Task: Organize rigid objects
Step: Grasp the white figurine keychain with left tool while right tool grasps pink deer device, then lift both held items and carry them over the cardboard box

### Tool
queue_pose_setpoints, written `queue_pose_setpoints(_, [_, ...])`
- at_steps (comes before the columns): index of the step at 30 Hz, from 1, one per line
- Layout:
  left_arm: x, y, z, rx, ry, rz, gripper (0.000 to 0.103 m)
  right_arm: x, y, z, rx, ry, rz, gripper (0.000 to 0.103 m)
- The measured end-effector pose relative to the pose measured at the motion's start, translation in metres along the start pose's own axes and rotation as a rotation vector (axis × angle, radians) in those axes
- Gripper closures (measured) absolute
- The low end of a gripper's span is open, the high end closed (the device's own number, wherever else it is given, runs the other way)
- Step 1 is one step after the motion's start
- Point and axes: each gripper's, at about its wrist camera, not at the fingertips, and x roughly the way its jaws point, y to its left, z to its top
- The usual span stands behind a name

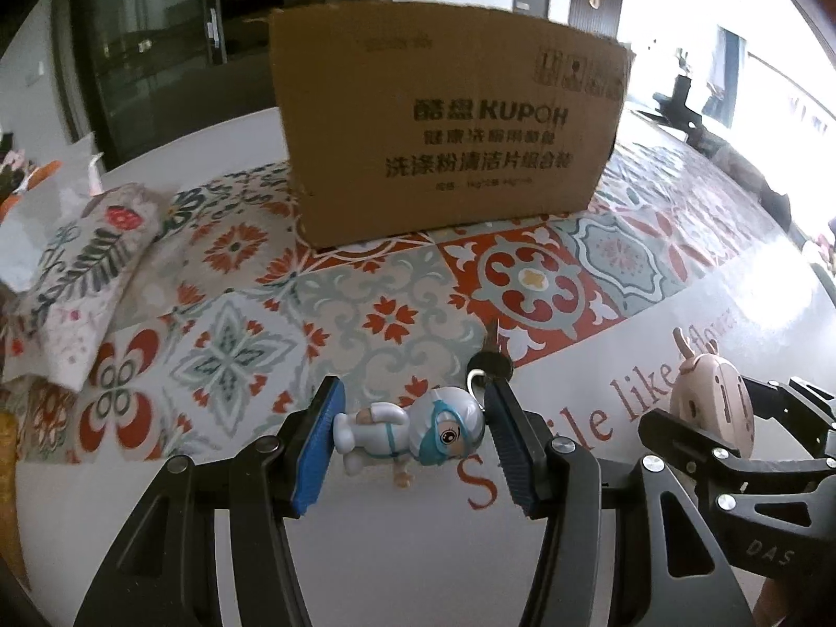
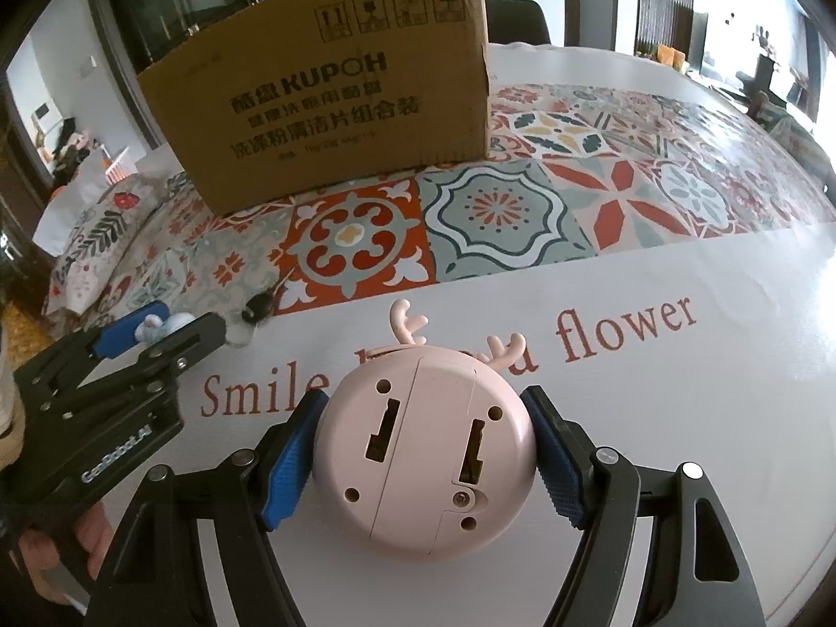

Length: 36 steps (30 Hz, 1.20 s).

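Observation:
My left gripper (image 1: 413, 441) is shut on a small white and teal figurine (image 1: 413, 431), held sideways between the blue pads, its key ring (image 1: 478, 384) hanging by the right finger. My right gripper (image 2: 426, 454) is shut on a round pink antlered clock (image 2: 423, 449), its back facing the camera. The clock also shows in the left wrist view (image 1: 713, 407), and the left gripper with the figurine shows in the right wrist view (image 2: 157, 329). A brown cardboard box (image 1: 449, 120) stands on the far patterned cloth; it also shows in the right wrist view (image 2: 334, 94).
A black key (image 2: 261, 305) lies at the edge of the patterned tablecloth (image 2: 501, 209). A floral fabric pouch (image 1: 83, 271) lies at the left. The near table (image 2: 679, 418) is white with red lettering.

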Motion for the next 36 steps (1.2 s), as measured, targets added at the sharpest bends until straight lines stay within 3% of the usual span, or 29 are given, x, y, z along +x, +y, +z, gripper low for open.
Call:
queue_pose_setpoints(19, [-0.052, -0.003, -0.002, -0.143, -0.047, 0.051, 0.048, -0.047, 0.009, 0.013, -0.131, -0.145, 0.070, 0.028])
queue_pose_setpoints(36, [-0.104, -0.013, 0.017, -0.185, -0.107, 0.110, 0.048, -0.088, 0.010, 0.033, -0.175, -0.249, 0.165, 0.028])
